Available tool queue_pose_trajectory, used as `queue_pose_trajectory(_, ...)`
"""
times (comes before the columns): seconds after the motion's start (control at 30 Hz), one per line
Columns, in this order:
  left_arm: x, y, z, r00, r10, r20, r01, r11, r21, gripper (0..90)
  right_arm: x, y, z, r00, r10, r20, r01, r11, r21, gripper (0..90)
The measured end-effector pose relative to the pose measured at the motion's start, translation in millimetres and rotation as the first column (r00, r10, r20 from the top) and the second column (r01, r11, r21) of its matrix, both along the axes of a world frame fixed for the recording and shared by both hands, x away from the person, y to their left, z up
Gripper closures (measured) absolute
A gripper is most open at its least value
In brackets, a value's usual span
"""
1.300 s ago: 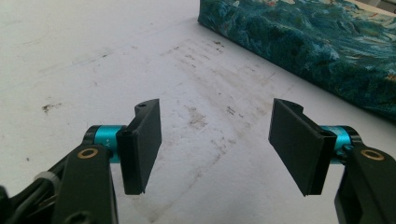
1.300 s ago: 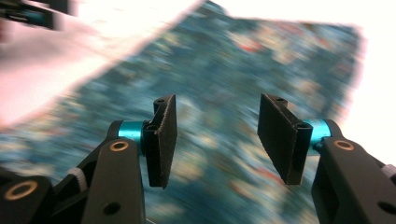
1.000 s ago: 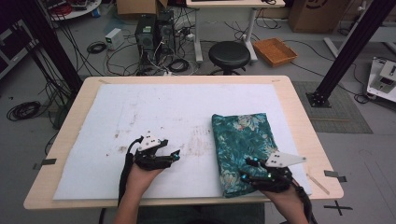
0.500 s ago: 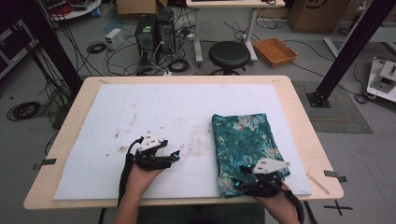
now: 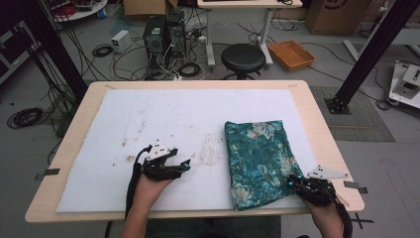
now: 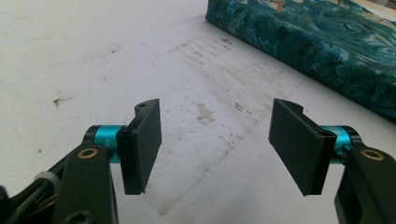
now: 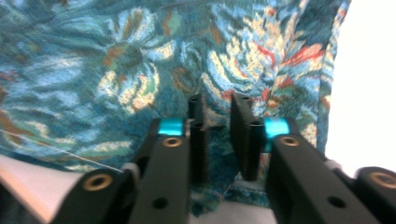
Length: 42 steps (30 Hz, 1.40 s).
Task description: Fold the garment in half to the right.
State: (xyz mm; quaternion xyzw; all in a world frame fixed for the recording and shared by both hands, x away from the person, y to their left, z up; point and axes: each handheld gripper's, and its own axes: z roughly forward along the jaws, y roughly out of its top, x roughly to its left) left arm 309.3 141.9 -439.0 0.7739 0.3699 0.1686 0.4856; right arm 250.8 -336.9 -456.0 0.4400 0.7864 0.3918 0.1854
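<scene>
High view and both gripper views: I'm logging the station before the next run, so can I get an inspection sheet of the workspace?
Surface: wooden table under a white mat with brown smudges near the middle.
Job's things: folded teal floral cloth lying flat on the mat's right side.
Clutter: nothing seen on the mat besides the cloth.
Grippers: left gripper open over bare mat, apart from the cloth; right gripper at the cloth's near right corner, jaws just closed, fabric pinched between them.
Cables: a black cable trails from the left gripper; loose cables on the floor beyond the table.
Surroundings: black stool, computer tower, orange tray, cardboard boxes.
</scene>
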Motion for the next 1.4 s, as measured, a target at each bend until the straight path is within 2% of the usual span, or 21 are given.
queue_pose_trajectory(0.1, 0.0, -0.2, 0.1, 1.0, -0.002, 0.002, 0.002, 1.0, 0.003, 34.6, 3.4, -0.7, 3.1, 0.9997, -0.024, 0.011, 0.024, 0.999, -0.039, 85.3)
queue_pose_trajectory(0.23, 0.7, 0.1, -0.2, 1.0, -0.001, 0.002, 0.001, 1.0, 0.0, 34.6, 16.6, -4.5, 16.6, 0.999, -0.028, 0.035, 0.028, 1.0, -0.002, 69.6)
queue_pose_trajectory(0.33, 1.1, 0.4, 0.8, 1.0, -0.001, 0.004, 0.001, 1.0, 0.0, 34.6, 40.8, -7.3, 29.1, 0.9976, -0.041, 0.056, 0.04, 0.999, 0.018, 61.0)
queue_pose_trajectory(0.4, 0.9, 1.5, 1.7, 1.0, 0.0, 0.007, 0.0, 1.0, -0.004, 34.6, 62.4, -7.2, 35.7, 0.9971, -0.046, 0.06, 0.044, 0.999, 0.031, 56.4)
queue_pose_trajectory(0.5, 0.8, 4.5, 2.0, 1.0, 0.005, 0.008, -0.005, 1.0, -0.006, 34.7, 94.2, -1.1, 43.1, 0.997, -0.04, 0.066, 0.037, 0.998, 0.047, 54.7)
queue_pose_trajectory(0.53, 0.9, 5.8, 2.1, 0.9999, 0.009, 0.009, -0.009, 0.9999, -0.006, 34.6, 102.9, 3.9, 45.4, 0.9977, -0.027, 0.062, 0.024, 0.998, 0.058, 54.7)
queue_pose_trajectory(0.63, 1.5, 8.9, 2.2, 0.9998, 0.019, 0.009, -0.019, 0.9998, -0.012, 34.6, 123.3, 26.4, 51.7, 0.9974, 0.021, 0.069, -0.023, 0.999, 0.034, 54.7)
queue_pose_trajectory(0.77, 2.4, 9.2, 1.5, 0.9998, 0.019, 0.004, -0.019, 0.9998, -0.01, 34.6, 156.6, 74.4, 55.3, 0.995, 0.095, 0.032, -0.096, 0.995, 0.019, 54.7)
queue_pose_trajectory(0.83, 1.6, 9.3, 2.0, 0.9999, 0.012, 0.007, -0.012, 0.9999, -0.011, 34.7, 175.6, 102.4, 53.2, 0.9918, 0.127, -0.005, -0.127, 0.992, 0.008, 54.8)
queue_pose_trajectory(0.9, 0.5, 10.1, 2.8, 0.9998, 0.015, 0.01, -0.015, 0.9997, -0.017, 34.7, 188.3, 121.4, 49.2, 0.9893, 0.144, -0.024, -0.144, 0.99, -0.001, 55.2)
queue_pose_trajectory(0.97, 0.1, 12.1, 3.5, 0.9998, 0.016, 0.015, -0.016, 0.9997, -0.018, 34.6, 199.8, 139.7, 41.9, 0.9895, 0.138, -0.043, -0.139, 0.989, -0.04, 56.5)
queue_pose_trajectory(1.1, -0.1, 15.7, 4.2, 0.9995, 0.026, 0.015, -0.025, 0.9993, -0.029, 34.6, 208.6, 165.2, 23.1, 0.9858, 0.142, -0.09, -0.15, 0.985, -0.087, 56.9)
queue_pose_trajectory(1.13, -0.2, 16.2, 4.3, 0.9996, 0.025, 0.014, -0.025, 0.9992, -0.03, 34.6, 208.1, 170.1, 19.0, 0.9838, 0.152, -0.094, -0.162, 0.981, -0.11, 57.3)
queue_pose_trajectory(1.2, -0.3, 16.3, 4.2, 0.9996, 0.025, 0.015, -0.025, 0.9992, -0.031, 34.6, 205.2, 175.3, 16.0, 0.9836, 0.163, -0.079, -0.171, 0.978, -0.118, 58.1)
queue_pose_trajectory(1.33, -0.8, 16.0, 4.1, 0.9995, 0.026, 0.016, -0.026, 0.9993, -0.026, 34.6, 202.3, 166.5, 25.3, 0.9834, 0.164, -0.078, -0.172, 0.979, -0.111, 52.6)
queue_pose_trajectory(1.4, -1.1, 16.5, 4.1, 0.9995, 0.025, 0.017, -0.025, 0.9994, -0.024, 34.6, 198.9, 151.4, 34.7, 0.9886, 0.143, -0.048, -0.147, 0.984, -0.099, 52.5)
